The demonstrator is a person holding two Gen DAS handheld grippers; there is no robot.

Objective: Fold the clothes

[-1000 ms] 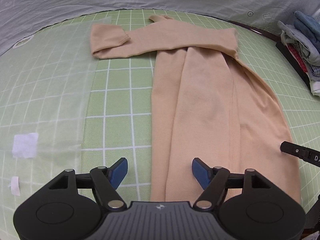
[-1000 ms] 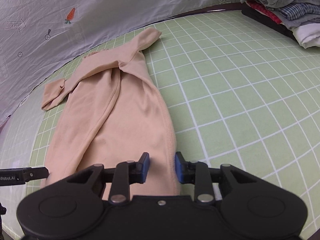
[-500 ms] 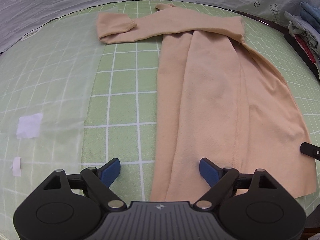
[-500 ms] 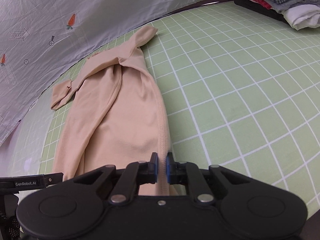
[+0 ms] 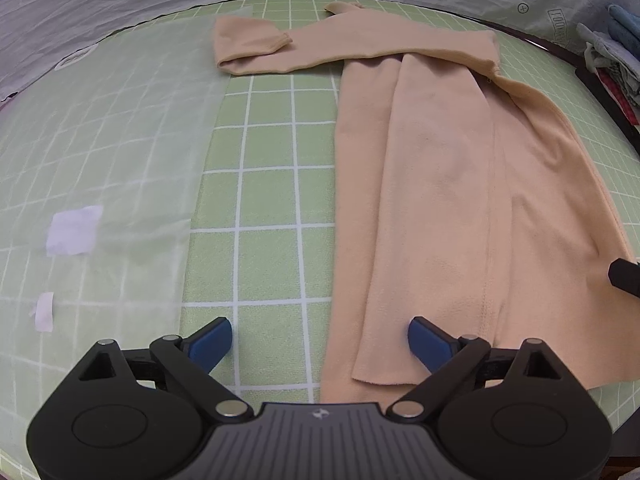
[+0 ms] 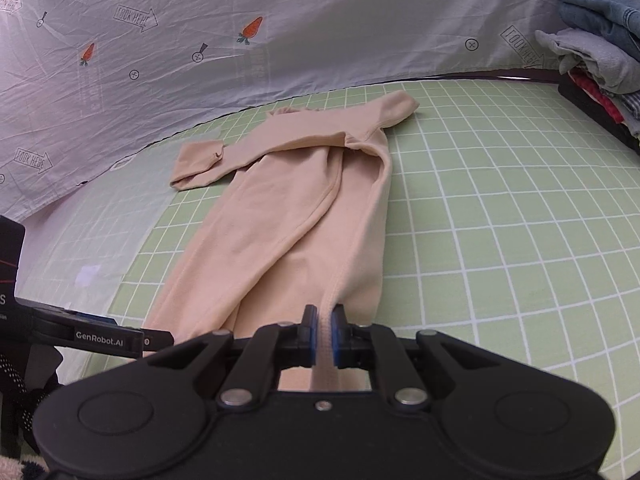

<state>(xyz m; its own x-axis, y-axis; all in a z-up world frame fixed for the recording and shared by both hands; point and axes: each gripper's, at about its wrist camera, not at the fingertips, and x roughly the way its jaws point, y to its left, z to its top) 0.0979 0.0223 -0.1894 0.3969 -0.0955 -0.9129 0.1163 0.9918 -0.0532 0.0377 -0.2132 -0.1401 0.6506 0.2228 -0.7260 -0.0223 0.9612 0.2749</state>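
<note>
So here's where I'm at with the fold. The beige top (image 5: 460, 184) is lying lengthwise on the green grid mat (image 5: 272, 184) on the desk, body already narrowed into a long strip, with one sleeve (image 5: 256, 46) laid across the far end and sticking out to the left. Hem end is right at my grippers.

My right gripper (image 6: 324, 330) is clamped down on the near hem edge (image 6: 334, 292), right on the stitched seam; you can see the fabric pinched between the blue pads. My left gripper (image 5: 320, 340) is spread wide, hanging just over the near-left corner of the hem, holding nothing.

Handling-wise: it looks like thin stretchy knit, super light and floppy. No stiffness at all, so it'll sag and drape from wherever I pinch it, and if I lift one corner only, the whole hem will skew. The strip has several layers, so I'd want the left pads to bite through all of them at the left corner, not just the top flap (image 5: 380, 360), or the layers will slide apart. The seam is the best spot to grab since it's thicker and less slippery.

The pile of other clothes (image 6: 600, 48) is well off to the right, not in the way.
</note>
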